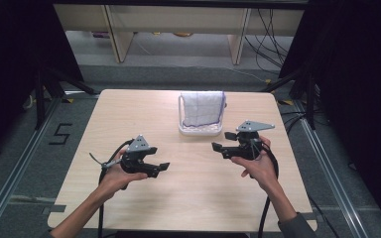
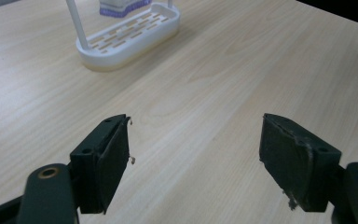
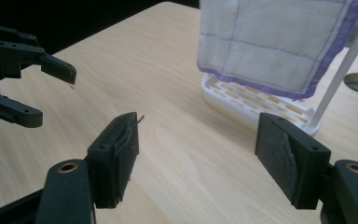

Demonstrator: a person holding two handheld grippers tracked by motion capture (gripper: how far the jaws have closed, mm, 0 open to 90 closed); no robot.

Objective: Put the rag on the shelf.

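Hanging over a white rack [image 1: 200,130] at the table's [image 1: 188,198] far middle, the cloth [image 1: 202,108] stays untouched; left gripper [image 1: 159,168] and right gripper [image 1: 219,148] hover nearer, apart from it, jaws spread wide, empty.

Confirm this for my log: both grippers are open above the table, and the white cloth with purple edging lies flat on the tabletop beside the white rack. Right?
Not quite. The cloth hangs from the white rack over its slotted base, as the right gripper view shows. The left gripper and right gripper are indeed open above the table.
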